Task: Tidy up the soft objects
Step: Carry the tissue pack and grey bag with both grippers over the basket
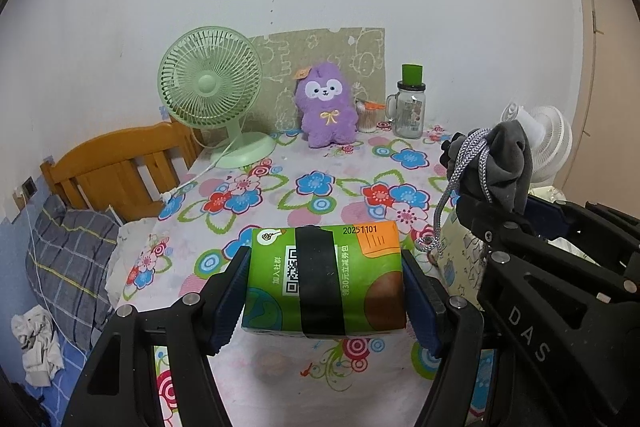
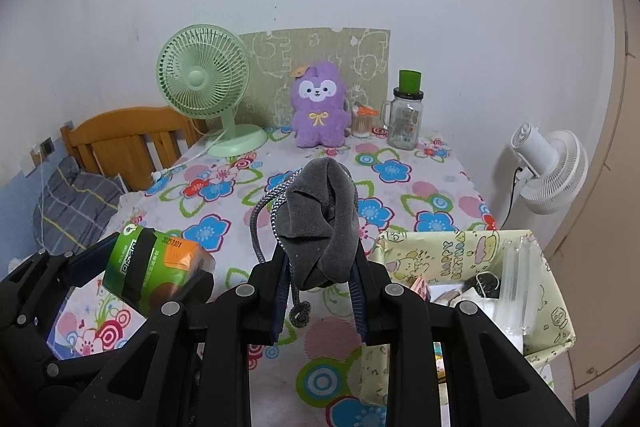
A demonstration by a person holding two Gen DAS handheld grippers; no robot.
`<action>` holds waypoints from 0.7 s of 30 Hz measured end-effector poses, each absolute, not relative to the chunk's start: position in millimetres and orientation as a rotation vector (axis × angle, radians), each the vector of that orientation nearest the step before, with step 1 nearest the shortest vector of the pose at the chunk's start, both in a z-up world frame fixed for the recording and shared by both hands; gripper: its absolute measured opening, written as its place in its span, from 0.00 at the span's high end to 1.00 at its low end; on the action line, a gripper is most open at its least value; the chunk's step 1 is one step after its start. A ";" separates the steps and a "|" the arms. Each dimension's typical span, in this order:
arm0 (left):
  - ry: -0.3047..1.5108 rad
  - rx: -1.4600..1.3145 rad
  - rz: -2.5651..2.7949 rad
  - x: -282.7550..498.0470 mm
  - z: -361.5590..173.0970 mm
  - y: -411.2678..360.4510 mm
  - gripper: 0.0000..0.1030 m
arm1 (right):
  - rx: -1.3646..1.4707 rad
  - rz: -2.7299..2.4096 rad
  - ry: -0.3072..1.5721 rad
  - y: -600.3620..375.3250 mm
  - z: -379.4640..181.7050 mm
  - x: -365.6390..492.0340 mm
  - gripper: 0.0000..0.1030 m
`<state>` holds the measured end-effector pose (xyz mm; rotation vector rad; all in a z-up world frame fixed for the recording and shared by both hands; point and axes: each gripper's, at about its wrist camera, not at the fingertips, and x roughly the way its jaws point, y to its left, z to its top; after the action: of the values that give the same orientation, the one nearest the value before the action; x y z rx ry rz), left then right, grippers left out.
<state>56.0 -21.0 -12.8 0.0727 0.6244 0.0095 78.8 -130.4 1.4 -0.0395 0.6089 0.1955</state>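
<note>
Between the blue pads of our left gripper [image 1: 324,291] sits a green tissue pack [image 1: 326,277] wrapped with a black band, clamped on both short ends and held clear above the flowered tablecloth [image 1: 256,203]. To the right in this left wrist view, our right gripper [image 1: 516,211] carries a grey drawstring pouch [image 1: 508,163], its speckled cord [image 1: 452,187] hanging down in a loop. Far back against the wall we see a green desk fan [image 1: 210,91], a purple plush toy [image 1: 326,107] leaning on a patterned board [image 1: 320,67], and a glass jar [image 1: 410,107] with a green cap. A wooden headboard [image 1: 116,171] and a plaid pillow [image 1: 68,267] lie off the table's left edge.

From the right wrist view, the right gripper [image 2: 320,291] is clenched on the grey drawstring pouch [image 2: 320,223], which bulges upward out of the narrow jaws; the cord's knotted end [image 2: 300,313] dangles below them. At lower left the left gripper [image 2: 132,275] holds the tissue pack [image 2: 156,267], tilted. Just right of the pouch stands a box covered in pale cartoon paper [image 2: 556,311], open at the top with mixed small items inside that we cannot make out. A white fan [image 2: 552,167] stands beyond the table's right edge.
</note>
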 end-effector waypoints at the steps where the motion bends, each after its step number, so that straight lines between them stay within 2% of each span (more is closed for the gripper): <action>1: 0.622 0.075 0.010 55.7 -12.0 -23.2 0.30 | -0.037 0.196 0.607 -132.4 2.6 79.3 0.71; 21: 0.606 0.099 -0.055 70.1 0.2 -70.5 0.30 | -0.014 0.136 0.603 -187.8 9.1 90.3 0.71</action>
<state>70.1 -70.5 0.2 0.0989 0.6057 -0.0549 90.3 -187.8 9.1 -0.0139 0.6026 0.1360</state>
